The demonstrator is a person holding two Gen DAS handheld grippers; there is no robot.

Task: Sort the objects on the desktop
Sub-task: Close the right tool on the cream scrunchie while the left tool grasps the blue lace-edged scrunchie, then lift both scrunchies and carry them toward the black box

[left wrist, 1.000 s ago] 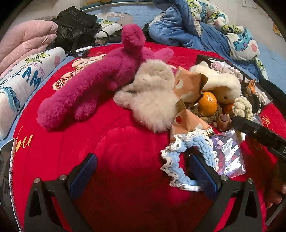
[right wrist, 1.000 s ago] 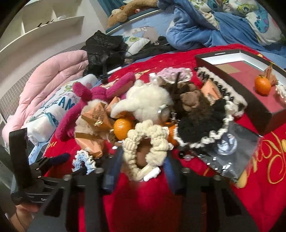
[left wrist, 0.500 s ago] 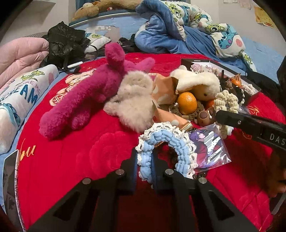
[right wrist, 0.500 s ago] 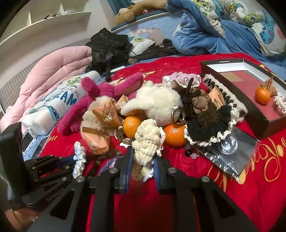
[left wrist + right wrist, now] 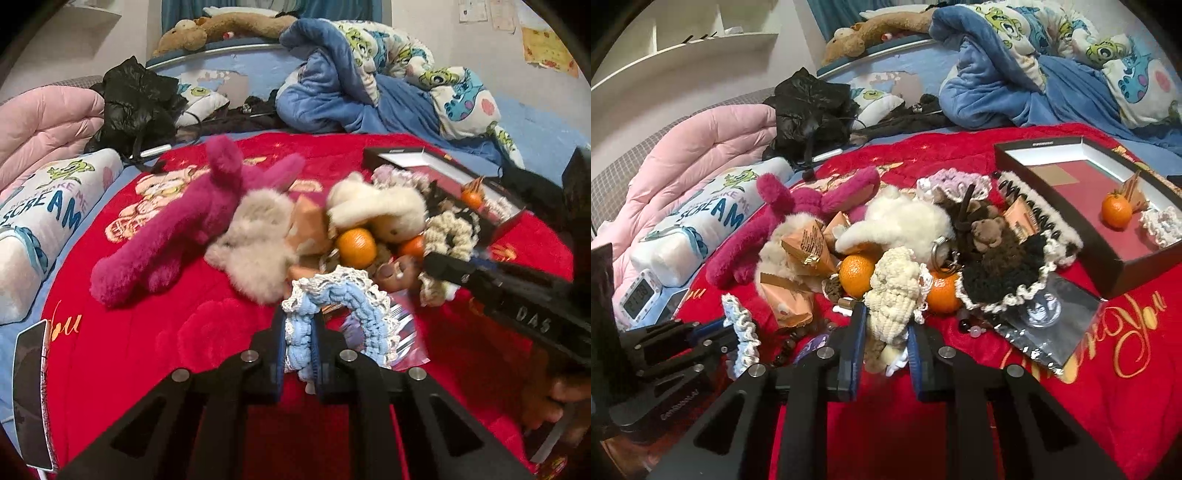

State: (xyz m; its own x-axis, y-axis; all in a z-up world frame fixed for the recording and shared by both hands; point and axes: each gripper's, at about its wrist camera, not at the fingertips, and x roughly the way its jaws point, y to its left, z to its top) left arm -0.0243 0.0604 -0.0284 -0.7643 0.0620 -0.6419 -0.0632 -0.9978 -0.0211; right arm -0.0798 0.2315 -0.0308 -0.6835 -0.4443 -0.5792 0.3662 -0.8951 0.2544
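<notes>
My left gripper (image 5: pixel 298 332) is shut on a blue crocheted scrunchie (image 5: pixel 354 306) with a white lace edge, lifted a little off the red blanket (image 5: pixel 155 332). My right gripper (image 5: pixel 886 321) is shut on a cream crocheted scrunchie (image 5: pixel 892 288), which stands up between its pads. Behind both lies a heap: a magenta plush (image 5: pixel 177 229), a beige fluffy plush (image 5: pixel 258 243), oranges (image 5: pixel 857 275), orange snack packets (image 5: pixel 807 243) and a black scrunchie (image 5: pixel 1004 273). The left gripper (image 5: pixel 731 332) also shows low left in the right wrist view.
A dark open box (image 5: pixel 1123 258) at the right holds an orange (image 5: pixel 1115 210) and a white scrunchie. A clear photo sleeve (image 5: pixel 1049 314) lies before it. A pink quilt (image 5: pixel 701 158), a printed pillow (image 5: pixel 48 206), a small clock (image 5: pixel 637 297) and a phone (image 5: pixel 31 395) sit at the left.
The left gripper's jaws have closed on the blue scrunchie and raised it. The right gripper's jaws have closed on the cream scrunchie, squeezing it narrow, and the right hand has barely moved.
</notes>
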